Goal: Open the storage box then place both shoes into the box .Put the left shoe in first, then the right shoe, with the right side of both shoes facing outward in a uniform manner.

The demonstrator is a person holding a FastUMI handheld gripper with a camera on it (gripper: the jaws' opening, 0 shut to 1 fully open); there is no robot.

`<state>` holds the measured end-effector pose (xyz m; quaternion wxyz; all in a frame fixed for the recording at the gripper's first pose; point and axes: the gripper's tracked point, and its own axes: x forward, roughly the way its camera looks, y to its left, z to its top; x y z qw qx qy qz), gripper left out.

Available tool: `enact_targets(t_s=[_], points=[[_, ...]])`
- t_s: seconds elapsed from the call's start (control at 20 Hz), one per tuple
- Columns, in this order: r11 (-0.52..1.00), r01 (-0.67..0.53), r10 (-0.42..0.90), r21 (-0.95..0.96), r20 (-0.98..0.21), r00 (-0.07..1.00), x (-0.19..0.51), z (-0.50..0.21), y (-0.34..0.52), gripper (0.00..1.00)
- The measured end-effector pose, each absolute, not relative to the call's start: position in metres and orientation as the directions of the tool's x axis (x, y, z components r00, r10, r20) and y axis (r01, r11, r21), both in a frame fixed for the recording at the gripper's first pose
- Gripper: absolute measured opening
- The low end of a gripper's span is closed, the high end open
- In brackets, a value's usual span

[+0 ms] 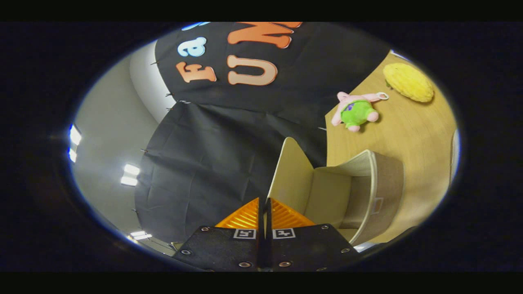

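Note:
The storage box (386, 183) stands open on the wooden table, with brown fabric outside and a cream lining inside. Its cream lid (291, 173) is swung up and away from the box mouth. The lid's near edge runs down into the narrow gap at my fingertips. My gripper (263, 203) is shut on that edge, its fingers pressed almost together. The whole scene appears tilted on its side. As much of the box's inside (329, 200) as shows holds nothing.
A pink and green plush toy (355, 112) lies on the table (412, 139) beyond the box. A yellow textured cushion-like thing (408, 81) lies farther off. Black cloth walls stand behind the lid, and ceiling lights show off to the side.

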<state>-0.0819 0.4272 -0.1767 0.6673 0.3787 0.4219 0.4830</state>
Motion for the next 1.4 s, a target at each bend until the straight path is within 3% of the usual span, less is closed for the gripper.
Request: enact_targets(t_s=[0.55,0.7,0.8,0.95,1.05,1.4], points=[[0.358,-0.472,0.932,0.805,-0.338,0.13,-0.122,-0.186,0.547,0.04],[0.383,-0.498,0.92,0.778,-0.369,0.132,-0.13,-0.196,0.556,0.25],[0.406,-0.51,0.911,0.758,-0.377,0.165,-0.125,-0.199,0.554,0.65],[0.472,-0.535,0.88,0.701,-0.415,0.231,-0.107,-0.207,0.536,0.91],[0.51,-0.546,0.859,0.665,-0.427,0.282,-0.092,-0.212,0.521,0.97],[0.641,-0.529,0.768,0.556,-0.448,0.459,-0.043,-0.209,0.444,0.97]])
